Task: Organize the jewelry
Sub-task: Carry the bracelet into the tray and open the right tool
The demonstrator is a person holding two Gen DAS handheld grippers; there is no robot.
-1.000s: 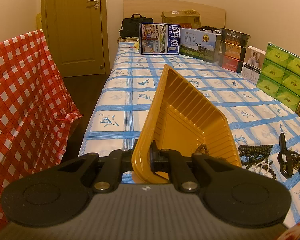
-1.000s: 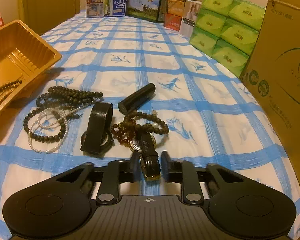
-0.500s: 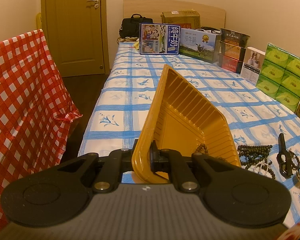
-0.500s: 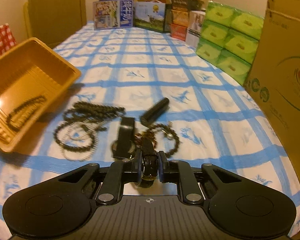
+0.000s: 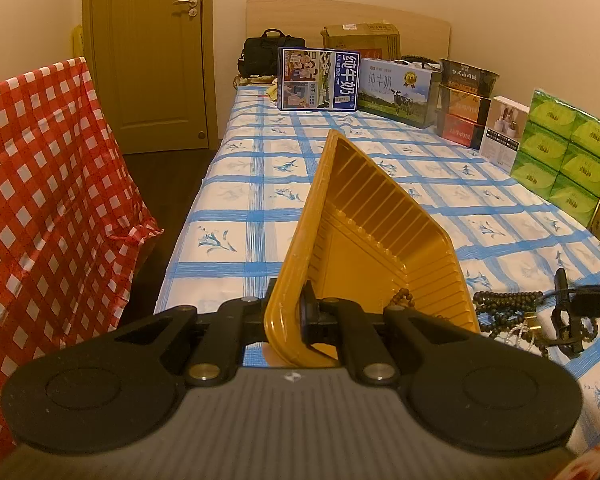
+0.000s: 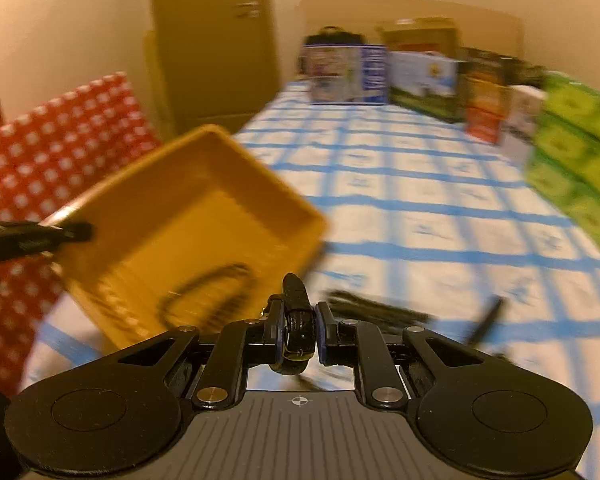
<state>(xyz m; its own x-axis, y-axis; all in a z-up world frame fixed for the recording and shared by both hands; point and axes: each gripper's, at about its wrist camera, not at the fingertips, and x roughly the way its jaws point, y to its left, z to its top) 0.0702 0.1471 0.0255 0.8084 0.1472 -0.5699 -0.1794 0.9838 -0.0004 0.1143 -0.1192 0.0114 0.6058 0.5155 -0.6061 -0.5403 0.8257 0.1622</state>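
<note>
Gripping a tilted tray on one side, a watch strap on the other.

Pinching the near rim of the yellow tray [image 5: 364,248] in the left gripper [image 5: 290,316], tipping it up off the blue-checked cloth [image 5: 260,184], a bead string [image 6: 208,292] lying inside; clamping the black watch strap [image 6: 298,320] in the right gripper [image 6: 298,326] beside the tray, with dark bead necklaces [image 5: 508,304] lying just right of it.

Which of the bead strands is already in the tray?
The dark bead loop lying on the floor of the yellow tray. The other dark strands lie on the blue checked cloth right of the tray.
</note>
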